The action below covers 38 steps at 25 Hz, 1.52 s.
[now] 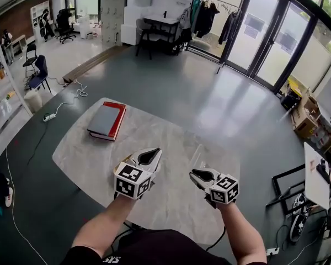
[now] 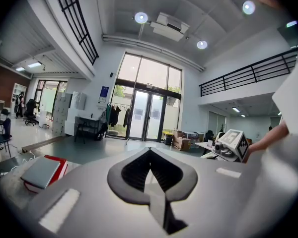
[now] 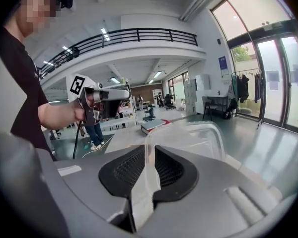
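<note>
Right gripper (image 1: 201, 175) is closed on the near wall of a clear plastic container (image 1: 215, 162). The right gripper view shows the thin transparent wall pinched between the two pads at the gripper (image 3: 150, 150), with the rest of the container (image 3: 188, 138) extending away from the jaws, rim up. Container sits at the right edge of the tabletop (image 1: 154, 128), on its near half. Cannot tell whether its base rests on the surface or is lifted just off it. Left gripper (image 1: 149, 157) is closed and empty. In the left gripper view the jaw tips meet at the gripper (image 2: 150, 152) with nothing between them, and only bare marble shows through the gap behind the tips. It hangs over the near middle of the tabletop, just beside the right gripper but apart from it, and clear of the container. A grey book with a red spine edge (image 1: 106, 120) lies flat near the far left corner of the tabletop, well apart from both grippers. The same book appears low on the left in the left gripper view (image 2: 42, 171) and beyond the container in the right gripper view (image 3: 153, 125).
</note>
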Available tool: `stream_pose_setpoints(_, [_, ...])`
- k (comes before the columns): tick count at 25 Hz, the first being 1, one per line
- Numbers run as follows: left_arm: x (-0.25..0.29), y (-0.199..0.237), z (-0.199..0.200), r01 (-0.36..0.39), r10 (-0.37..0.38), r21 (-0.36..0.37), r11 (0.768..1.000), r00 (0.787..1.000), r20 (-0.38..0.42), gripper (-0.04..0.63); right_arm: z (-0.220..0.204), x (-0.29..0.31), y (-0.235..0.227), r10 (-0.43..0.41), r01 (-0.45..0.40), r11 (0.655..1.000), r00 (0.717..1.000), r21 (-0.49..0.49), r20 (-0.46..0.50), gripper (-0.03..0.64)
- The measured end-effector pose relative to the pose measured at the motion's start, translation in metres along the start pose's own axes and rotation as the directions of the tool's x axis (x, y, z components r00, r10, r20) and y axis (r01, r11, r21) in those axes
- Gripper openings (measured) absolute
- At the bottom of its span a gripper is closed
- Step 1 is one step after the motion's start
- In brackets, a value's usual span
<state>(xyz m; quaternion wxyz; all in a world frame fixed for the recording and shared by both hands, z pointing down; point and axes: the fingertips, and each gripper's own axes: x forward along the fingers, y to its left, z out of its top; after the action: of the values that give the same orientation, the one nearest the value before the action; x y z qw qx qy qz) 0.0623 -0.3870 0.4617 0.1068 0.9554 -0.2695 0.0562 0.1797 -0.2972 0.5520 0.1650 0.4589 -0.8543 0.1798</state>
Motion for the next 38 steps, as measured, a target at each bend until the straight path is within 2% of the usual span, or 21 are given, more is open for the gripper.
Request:
stream_pose_setpoints(7, [0.005, -0.018, 0.017, -0.013, 0.012, 0.037, 0.999, 1.000, 0.028, 0.003, 0.044, -0.027, 0.006, 0.029, -0.033, 0.999, 0.988, 0.024, 0.152, 0.077])
stream_pose_setpoints(13, [0.005, -0.035, 0.024, -0.016, 0.013, 0.067, 0.998, 0.999, 0.042, 0.003, 0.054, -0.051, 0.006, 0.051, -0.075, 0.994, 0.963, 0.081, 0.264, 0.077])
stream_pose_setpoints(23, [0.002, -0.042, 0.043, -0.032, 0.026, 0.097, 0.995, 0.998, 0.060, 0.003, 0.100, -0.095, 0.002, 0.017, -0.074, 0.991, 0.899, 0.113, 0.437, 0.075])
stream_pose_setpoints(27, [0.004, -0.041, 0.045, -0.038, 0.033, 0.095, 0.995, 0.998, 0.061, 0.003, 0.112, -0.107, 0.002, 0.016, -0.066, 0.994, 0.882, 0.089, 0.470, 0.074])
stream_pose_setpoints(38, [0.007, -0.040, 0.061, -0.053, 0.043, 0.109, 0.993, 0.994, 0.096, 0.003, 0.128, -0.116, 0.005, 0.012, -0.033, 0.999, 0.866, 0.033, 0.500, 0.071])
